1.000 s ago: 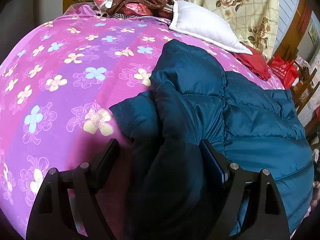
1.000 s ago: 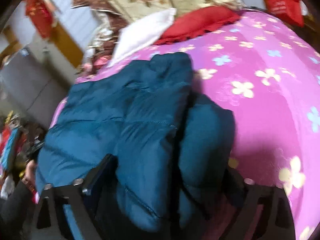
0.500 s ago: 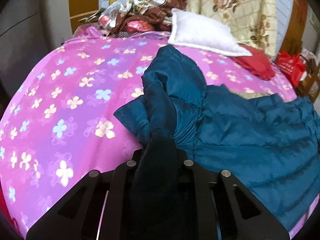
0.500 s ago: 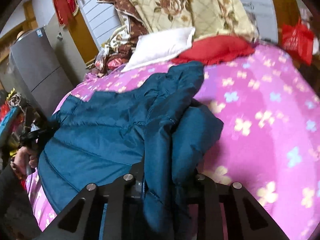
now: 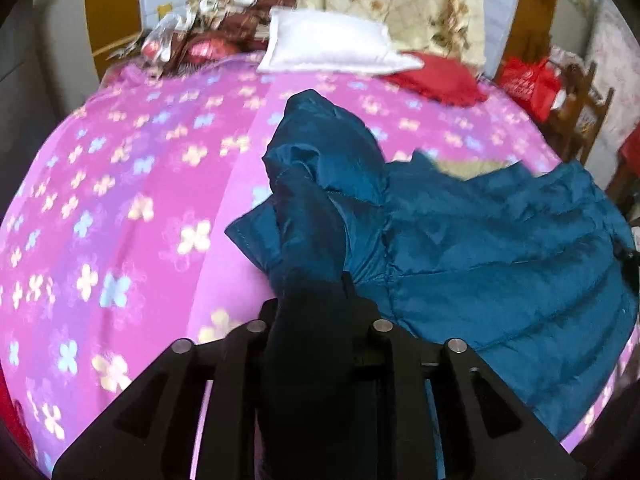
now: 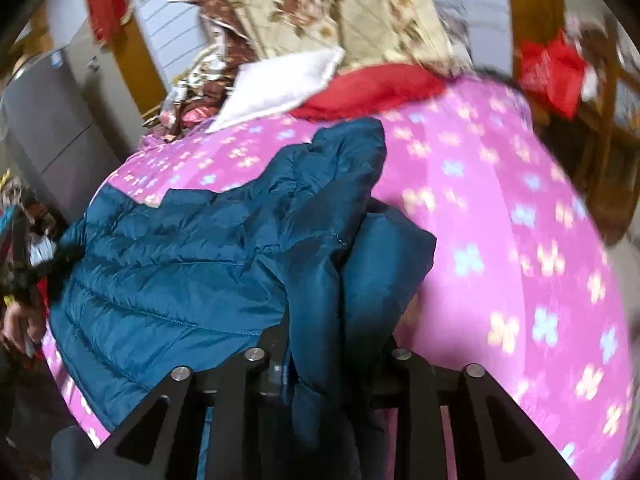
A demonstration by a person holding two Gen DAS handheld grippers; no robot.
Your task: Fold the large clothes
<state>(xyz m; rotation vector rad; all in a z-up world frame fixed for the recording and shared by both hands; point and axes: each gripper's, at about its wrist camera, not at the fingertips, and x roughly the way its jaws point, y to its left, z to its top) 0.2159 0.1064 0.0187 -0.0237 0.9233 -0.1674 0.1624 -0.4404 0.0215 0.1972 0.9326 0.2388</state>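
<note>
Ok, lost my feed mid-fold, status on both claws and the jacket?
Left claw shut on teal puffer jacket. Right claw shut on it too. Jacket bunched on pink floral bedspread. White pillow beyond, apart from jacket.

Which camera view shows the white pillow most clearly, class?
The left wrist view: the white pillow lies nearly whole and sharp at the head of the pink bedsheet. The right wrist view shows the pillow blurred and tilted.
</note>
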